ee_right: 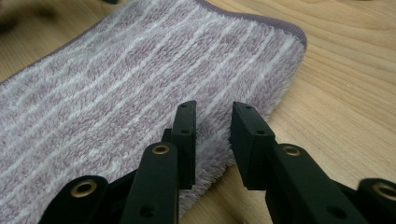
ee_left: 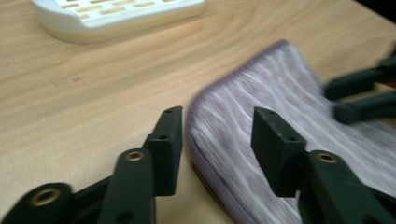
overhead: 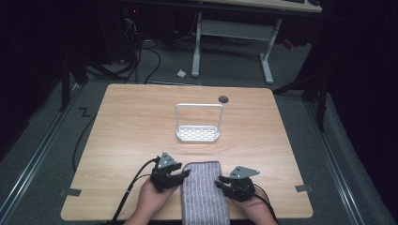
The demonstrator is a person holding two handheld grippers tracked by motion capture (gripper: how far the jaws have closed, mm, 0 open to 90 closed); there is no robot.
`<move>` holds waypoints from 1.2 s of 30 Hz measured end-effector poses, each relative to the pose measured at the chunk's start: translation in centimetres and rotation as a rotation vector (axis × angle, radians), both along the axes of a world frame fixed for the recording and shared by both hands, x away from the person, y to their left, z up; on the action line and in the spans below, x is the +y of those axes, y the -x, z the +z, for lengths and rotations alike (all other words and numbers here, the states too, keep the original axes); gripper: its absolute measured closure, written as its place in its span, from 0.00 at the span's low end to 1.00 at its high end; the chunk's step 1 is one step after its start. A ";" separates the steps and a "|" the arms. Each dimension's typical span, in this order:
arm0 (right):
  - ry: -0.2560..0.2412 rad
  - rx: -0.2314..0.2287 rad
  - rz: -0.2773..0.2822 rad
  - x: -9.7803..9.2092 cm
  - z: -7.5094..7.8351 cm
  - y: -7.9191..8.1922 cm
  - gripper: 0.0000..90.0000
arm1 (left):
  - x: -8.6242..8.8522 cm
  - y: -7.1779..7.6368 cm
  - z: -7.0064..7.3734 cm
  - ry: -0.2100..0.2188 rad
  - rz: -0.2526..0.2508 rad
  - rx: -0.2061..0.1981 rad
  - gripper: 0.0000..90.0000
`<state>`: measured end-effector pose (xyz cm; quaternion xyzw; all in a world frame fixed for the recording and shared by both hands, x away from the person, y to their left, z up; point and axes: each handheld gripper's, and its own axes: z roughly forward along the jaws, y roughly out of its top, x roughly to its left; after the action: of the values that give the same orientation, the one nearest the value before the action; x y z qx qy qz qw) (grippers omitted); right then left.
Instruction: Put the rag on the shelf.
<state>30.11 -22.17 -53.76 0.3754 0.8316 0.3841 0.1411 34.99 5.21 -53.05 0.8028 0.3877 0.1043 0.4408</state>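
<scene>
A folded purple towel with white stripes (overhead: 204, 192) lies at the table's near edge, between my two grippers. My left gripper (overhead: 184, 174) is at the towel's left edge near its far corner. Its jaws are open and straddle that edge (ee_left: 217, 140), one over bare wood and one over the towel (ee_left: 289, 88). My right gripper (overhead: 220, 183) is at the towel's right edge. Its jaws (ee_right: 212, 135) stand a narrow gap apart, low over the towel's (ee_right: 140, 79) border. The right gripper's two fingers (ee_left: 359, 95) also appear at the far right of the left gripper view.
A white slotted tray with a tall wire handle (overhead: 198, 133) stands mid-table beyond the towel, and its base (ee_left: 116, 14) appears in the left gripper view. A round cable hole (overhead: 223, 99) sits near the table's far edge. Bare wood (overhead: 131, 136) lies to both sides.
</scene>
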 end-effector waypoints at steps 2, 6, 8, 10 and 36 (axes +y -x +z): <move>-0.004 0.002 -0.001 0.0 0.0 0.0 0.80 | -0.8 -0.5 -0.8 -0.008 -0.002 0.044 0.53; -0.010 -0.008 -0.002 -0.1 -0.1 0.1 0.79 | -1.9 0.4 -1.0 -0.057 -0.008 -0.013 0.53; -0.006 -0.016 -0.003 0.0 -0.2 0.2 0.78 | -2.1 0.8 -1.1 -0.074 0.001 -0.038 0.58; 0.003 -0.026 -0.005 0.1 -0.2 0.3 0.78 | -2.1 1.0 -1.0 -0.075 0.002 -0.032 0.68; 0.021 0.002 -0.128 1.8 0.1 -4.8 0.61 | -1.5 0.5 -1.2 0.001 0.016 0.022 0.84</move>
<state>34.89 -20.41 -53.63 0.4266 0.8100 0.3654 0.1686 34.53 3.73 -54.28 0.8006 0.3989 0.0988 0.4360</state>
